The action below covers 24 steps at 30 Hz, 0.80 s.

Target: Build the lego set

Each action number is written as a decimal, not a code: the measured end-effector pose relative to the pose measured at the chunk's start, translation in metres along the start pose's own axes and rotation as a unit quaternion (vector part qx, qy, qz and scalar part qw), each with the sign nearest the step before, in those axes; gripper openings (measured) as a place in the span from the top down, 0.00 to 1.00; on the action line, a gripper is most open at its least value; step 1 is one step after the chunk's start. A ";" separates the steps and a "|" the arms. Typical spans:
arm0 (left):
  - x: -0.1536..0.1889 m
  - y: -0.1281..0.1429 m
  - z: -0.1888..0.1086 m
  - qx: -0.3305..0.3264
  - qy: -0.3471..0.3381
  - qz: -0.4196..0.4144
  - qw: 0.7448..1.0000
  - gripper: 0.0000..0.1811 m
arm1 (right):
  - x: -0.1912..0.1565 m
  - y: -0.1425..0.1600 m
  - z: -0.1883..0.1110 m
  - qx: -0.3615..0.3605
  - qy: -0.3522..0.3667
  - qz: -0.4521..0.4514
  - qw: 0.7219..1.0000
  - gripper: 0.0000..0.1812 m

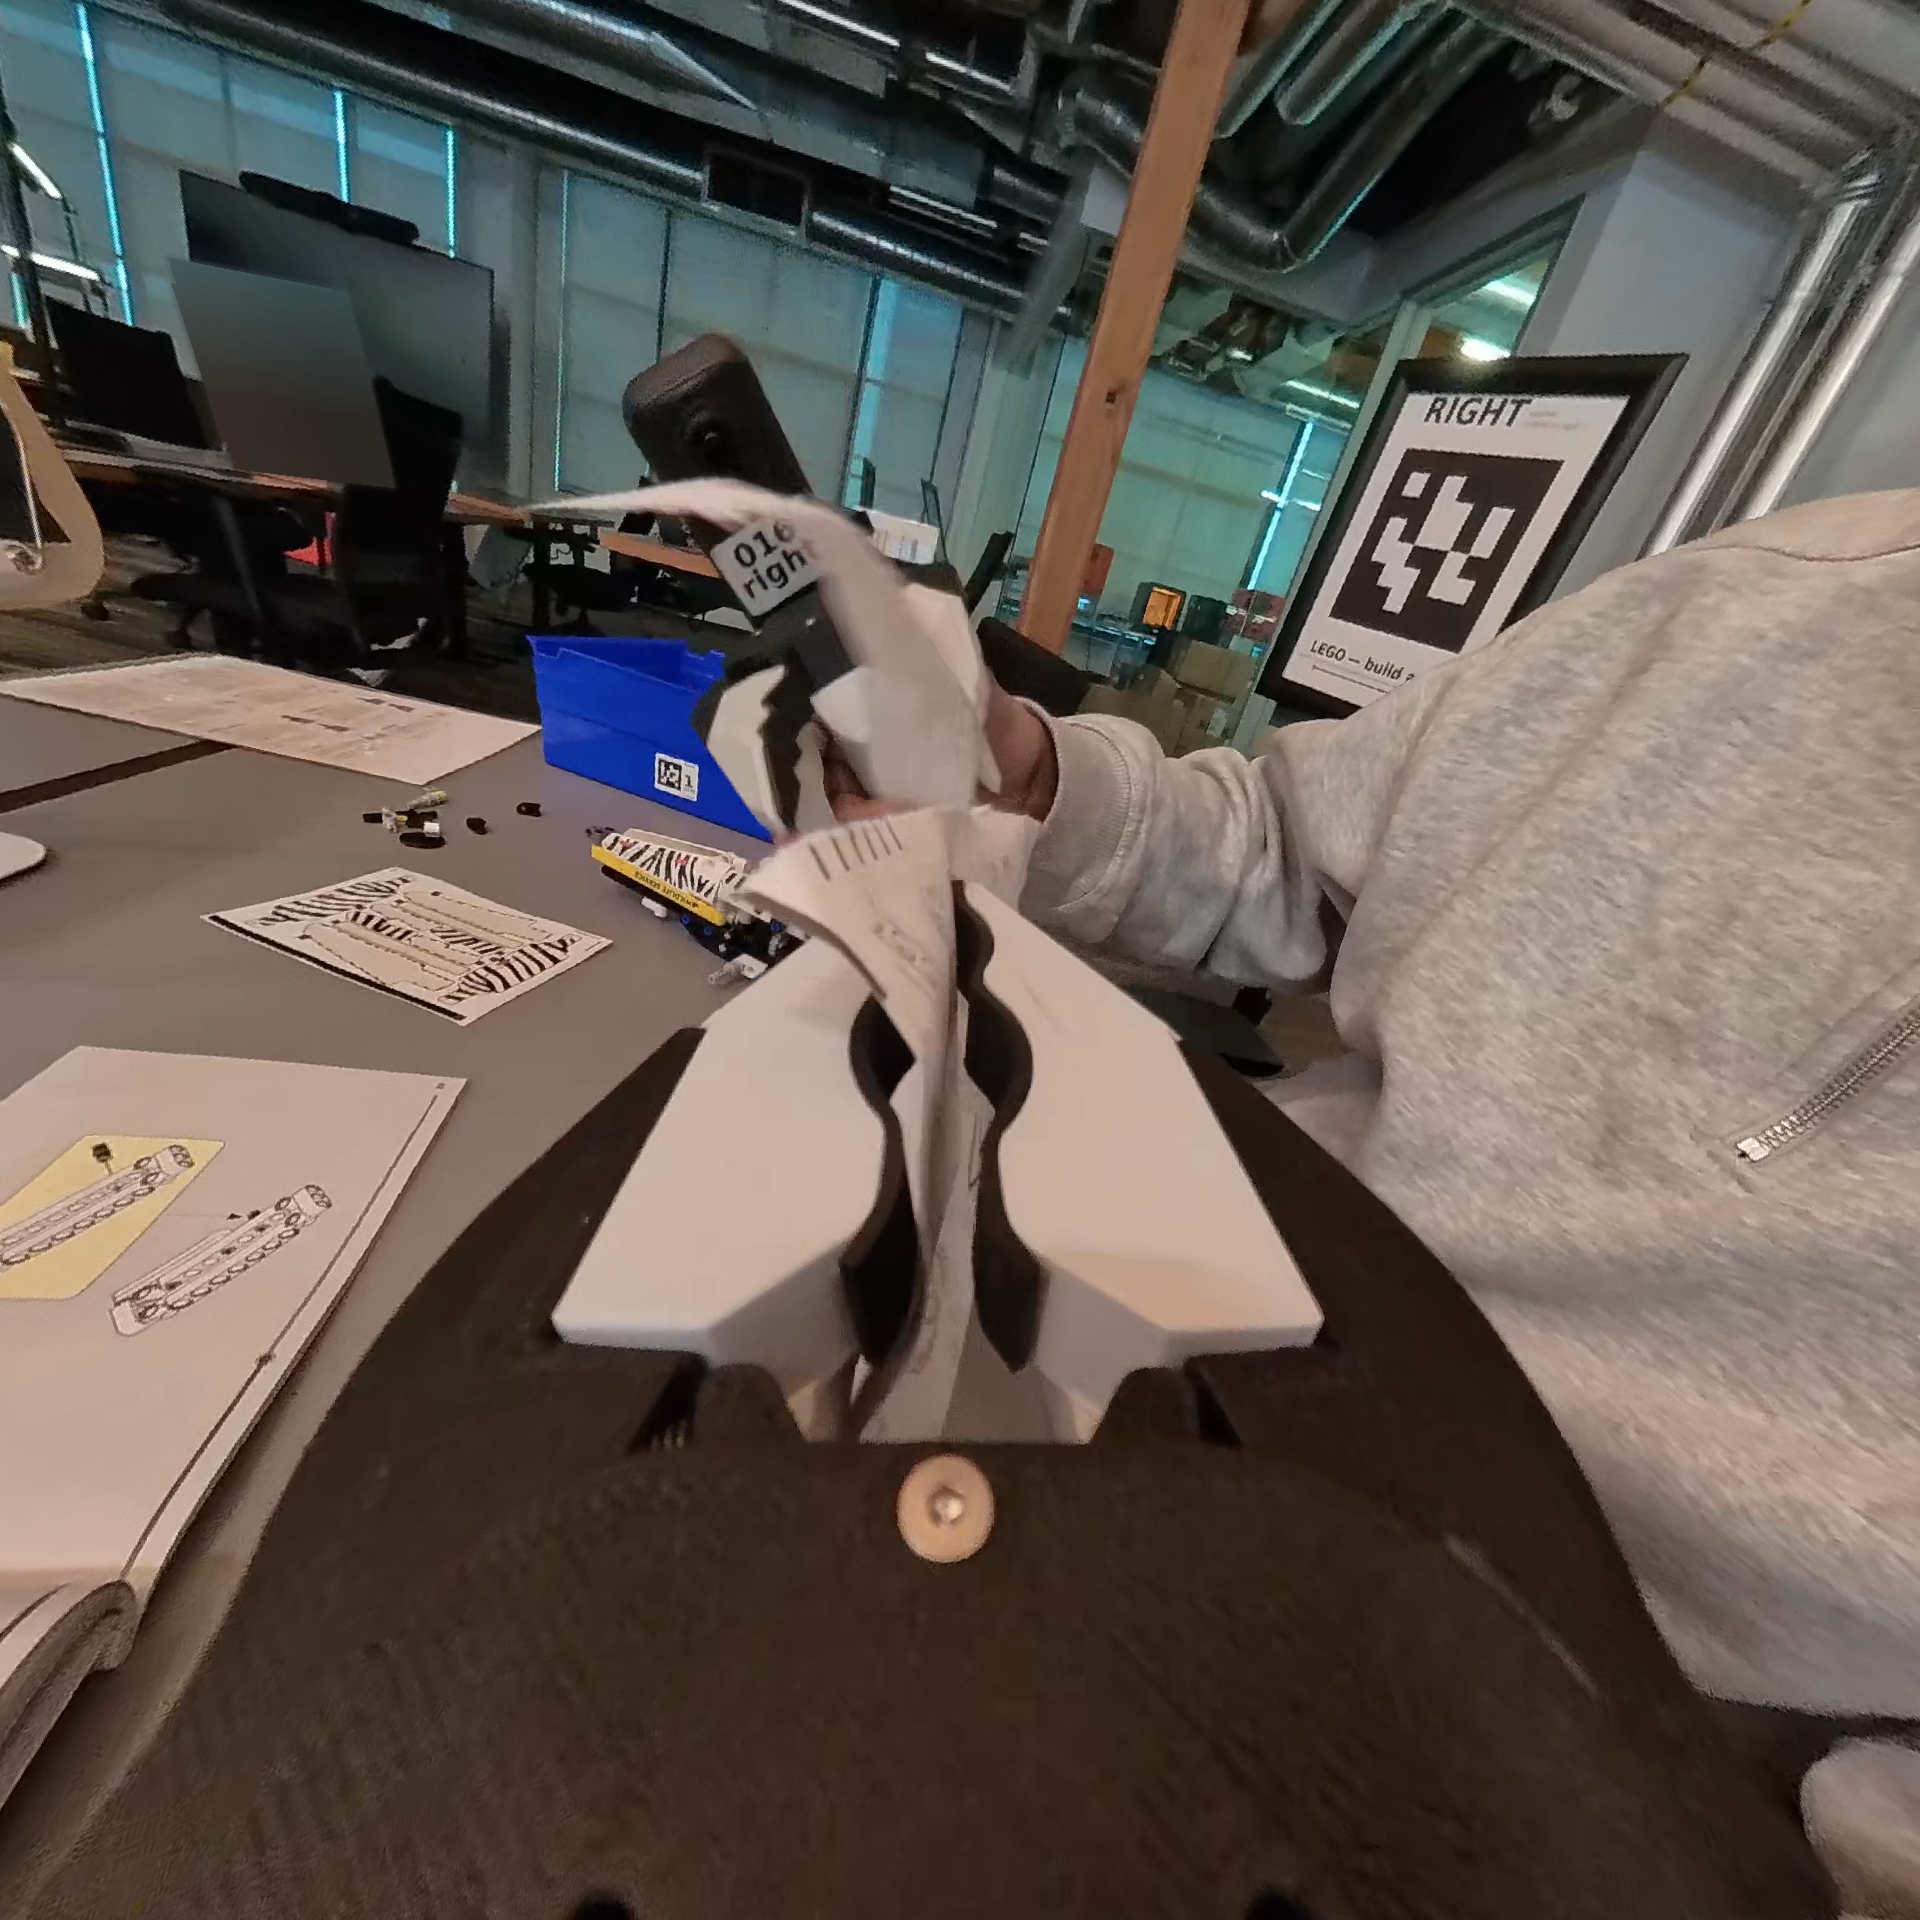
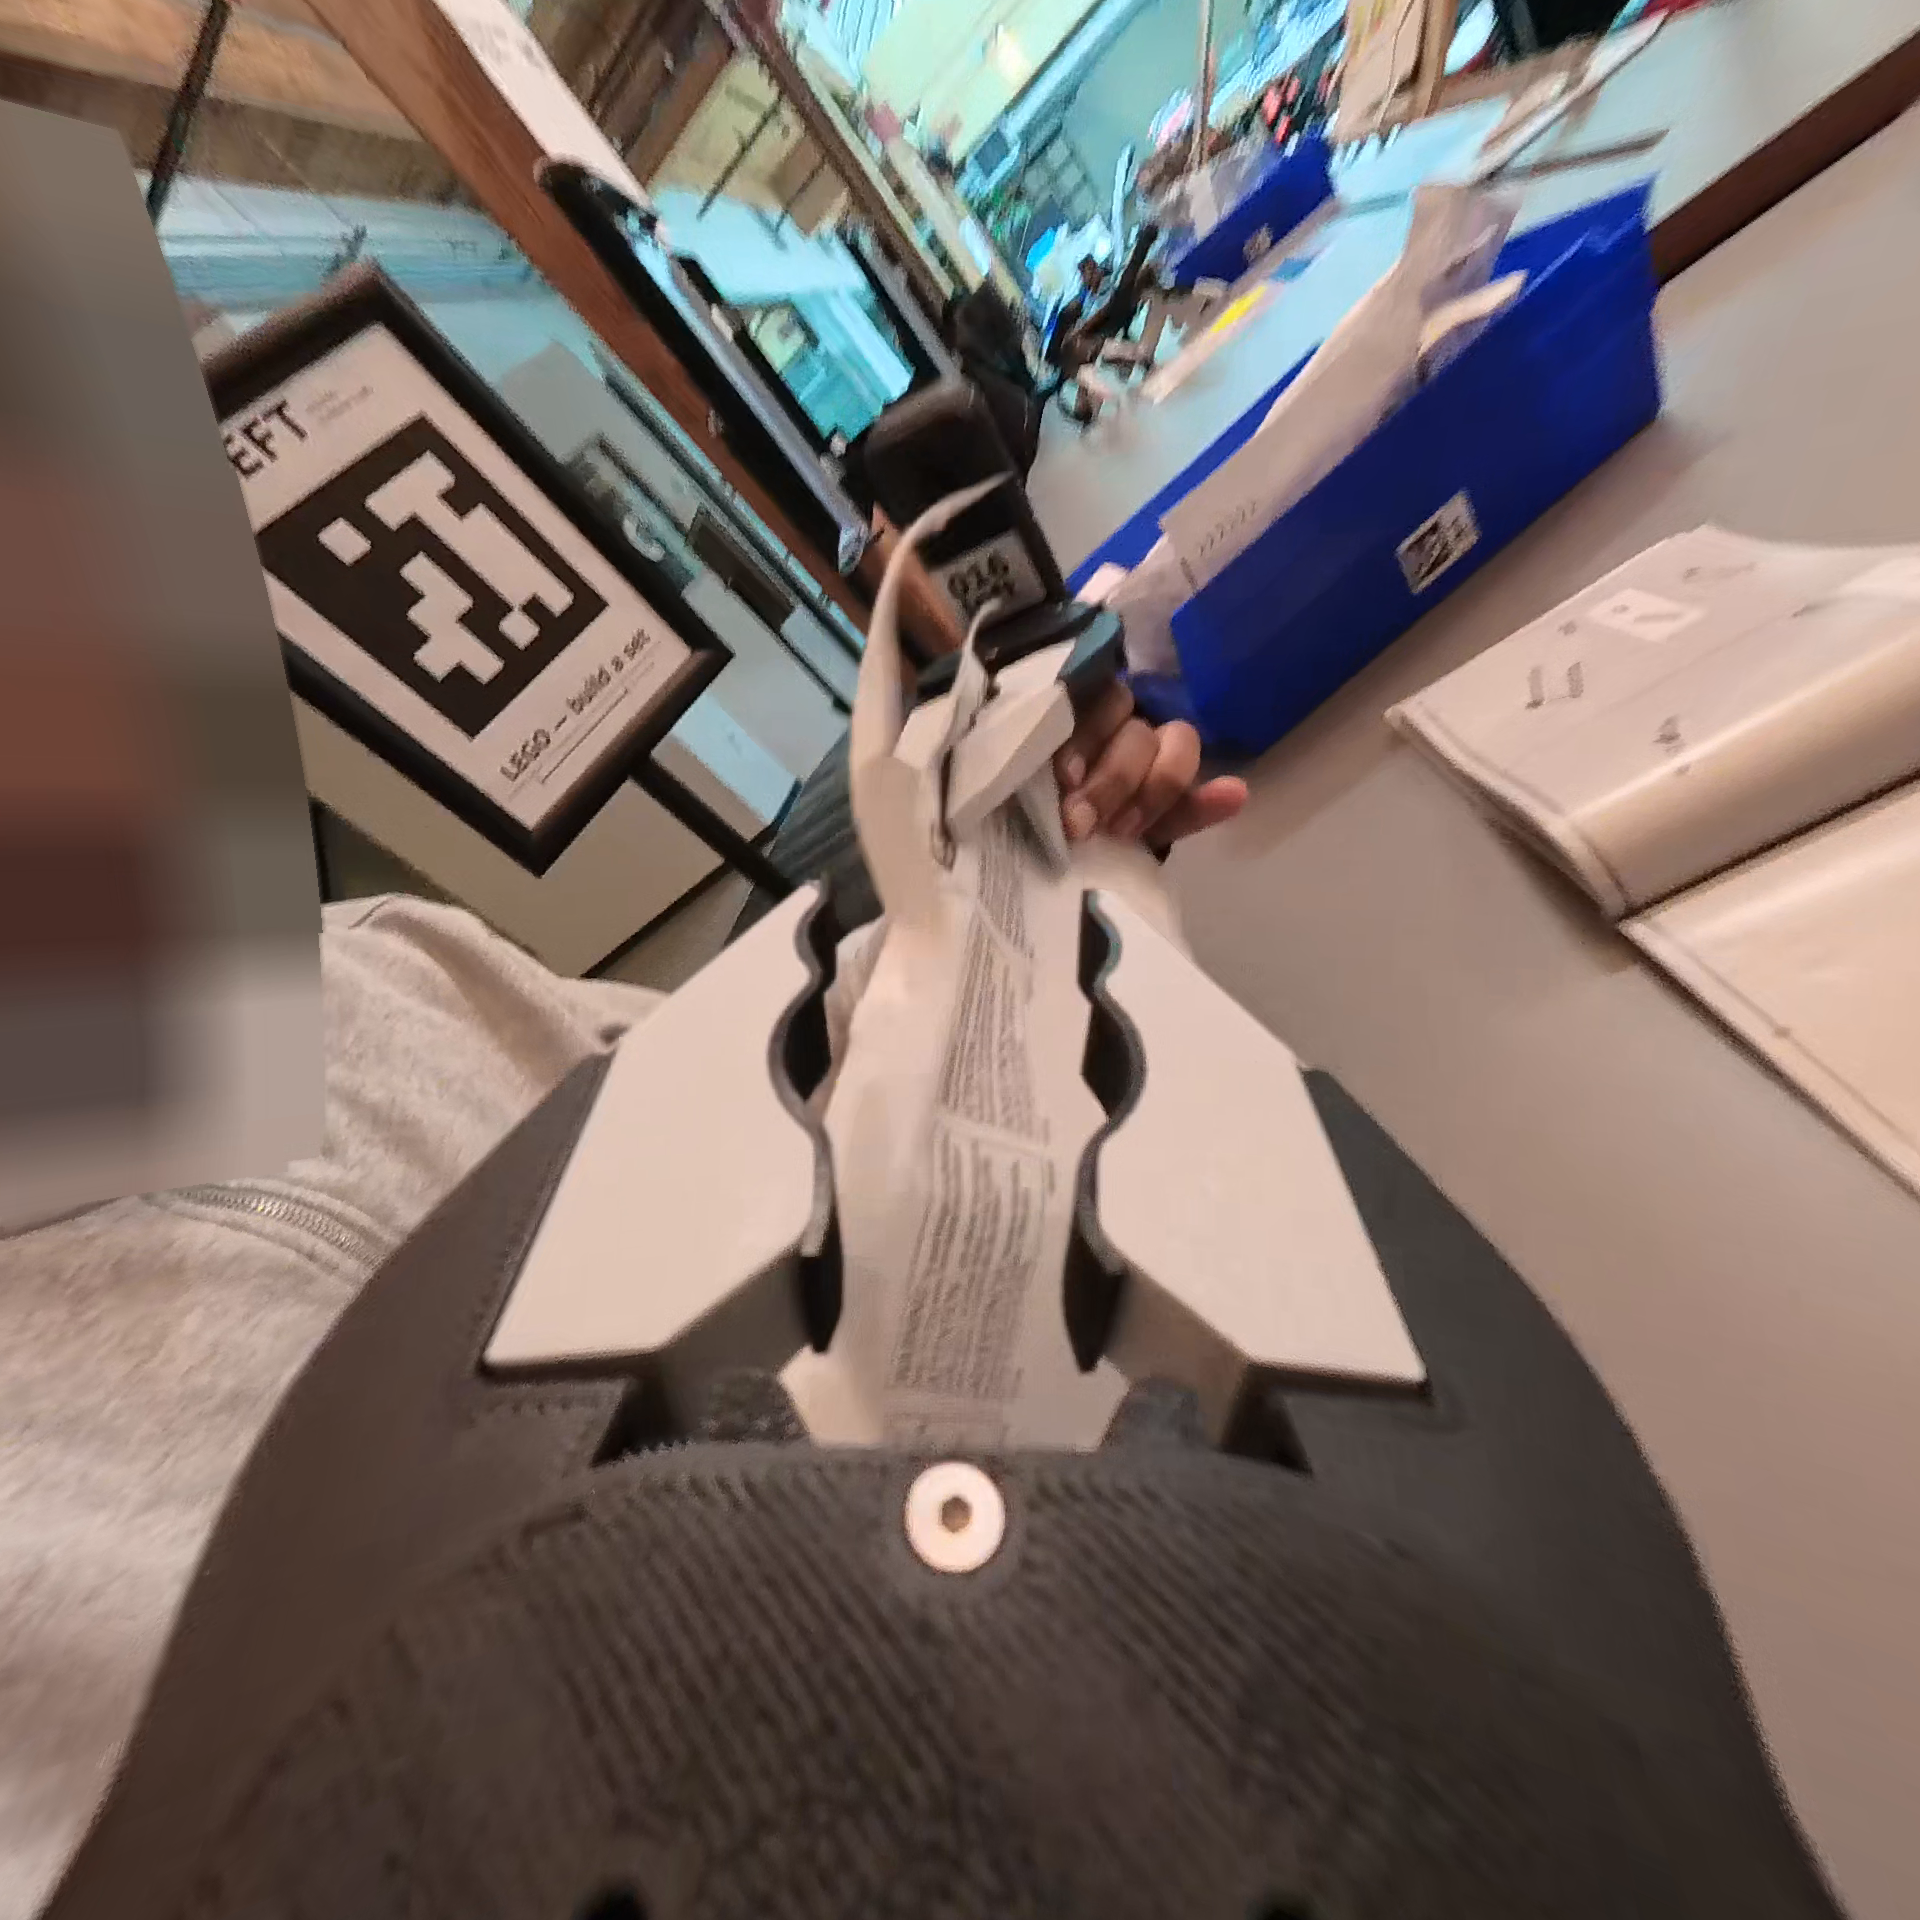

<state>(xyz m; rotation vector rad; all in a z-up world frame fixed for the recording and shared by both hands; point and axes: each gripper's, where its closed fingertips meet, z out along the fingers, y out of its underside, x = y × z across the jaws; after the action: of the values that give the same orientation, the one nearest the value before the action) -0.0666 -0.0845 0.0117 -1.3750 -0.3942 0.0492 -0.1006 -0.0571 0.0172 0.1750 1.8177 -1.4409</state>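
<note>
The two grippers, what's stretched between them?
A crumpled white printed paper sheet runs from the right gripper to the left gripper, both pinching it. The right wrist view shows it best.

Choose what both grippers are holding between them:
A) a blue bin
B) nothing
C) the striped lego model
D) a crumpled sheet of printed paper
D: the crumpled printed paper runs from the closed left gripper up to the right gripper, which pinches its other end.
</note>
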 end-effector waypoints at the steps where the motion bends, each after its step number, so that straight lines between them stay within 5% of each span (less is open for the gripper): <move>1: 0.001 0.000 0.000 0.000 0.002 0.001 1.000 1.00 | -0.003 0.007 0.003 -0.019 -0.010 0.012 1.000 0.73; 5: 0.005 0.005 0.002 -0.016 0.020 -0.005 1.000 1.00 | -0.015 0.024 0.015 -0.071 -0.051 0.038 0.995 0.76; 10: 0.011 0.010 0.006 -0.028 0.042 -0.012 0.999 1.00 | -0.030 0.025 0.016 -0.095 -0.099 0.041 0.990 1.00; 24: 0.001 0.001 0.000 0.014 0.019 -0.008 1.000 1.00 | -0.012 0.001 0.014 0.000 0.035 -0.042 0.999 1.00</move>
<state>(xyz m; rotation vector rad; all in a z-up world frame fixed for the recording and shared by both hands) -0.0657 -0.0845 0.0108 -1.3426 -0.3718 0.0151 -0.0850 -0.0649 0.0232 0.1509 1.9014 -1.5099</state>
